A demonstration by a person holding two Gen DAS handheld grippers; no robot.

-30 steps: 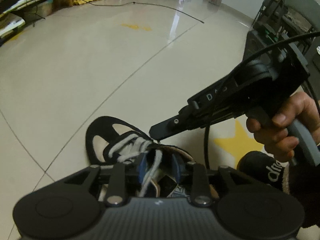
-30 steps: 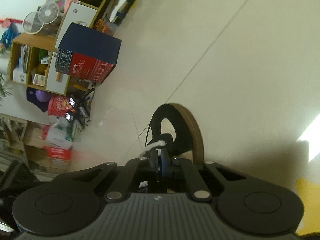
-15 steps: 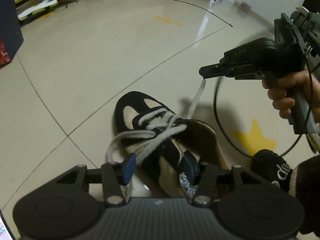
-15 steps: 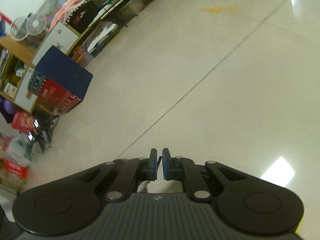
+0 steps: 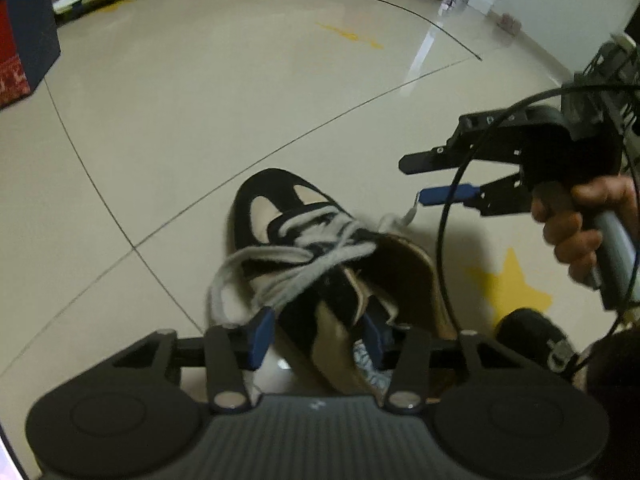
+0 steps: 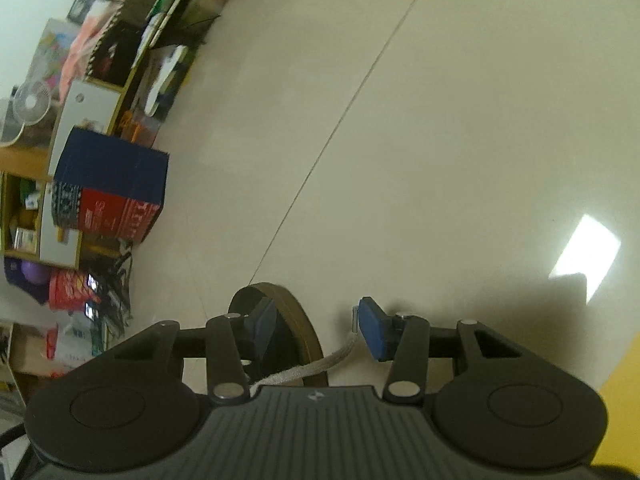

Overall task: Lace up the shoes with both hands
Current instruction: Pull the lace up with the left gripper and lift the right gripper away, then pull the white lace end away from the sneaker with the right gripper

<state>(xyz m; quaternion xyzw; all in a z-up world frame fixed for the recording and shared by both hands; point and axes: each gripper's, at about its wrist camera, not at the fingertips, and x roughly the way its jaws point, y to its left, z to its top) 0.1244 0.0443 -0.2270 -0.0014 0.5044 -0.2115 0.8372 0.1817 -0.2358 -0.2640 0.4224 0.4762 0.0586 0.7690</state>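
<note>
A black and beige shoe [image 5: 296, 208] lies on the tiled floor, toe pointing away, with grey-white laces [image 5: 320, 252] crossed over it. My left gripper [image 5: 316, 336] sits over the shoe's opening. Its jaws are closing, the tongue and a lace strand lie between them, and the pads do not pinch. To the right hangs my right gripper [image 5: 420, 178], held by a hand [image 5: 576, 232]. Its jaws are opening. The lace end [image 5: 410, 214] dangles at its lower blue pad [image 5: 444, 194]. In the right wrist view the lace [image 6: 316, 370] runs loose between the spread pads of the right gripper [image 6: 318, 328], above the shoe's sole [image 6: 300, 320].
A navy and red box [image 6: 112, 196] stands on the floor to the left, before cluttered shelves [image 6: 36, 184]. A thin black cable [image 5: 400, 4] crosses the far floor. A yellow star sticker [image 5: 516, 292] and a dark lettered object [image 5: 532, 336] lie right of the shoe.
The right gripper, shut on the lace and pulling it taut, has opened wide and the lace end has gone slack. The left gripper has rolled slightly over the shoe.
</note>
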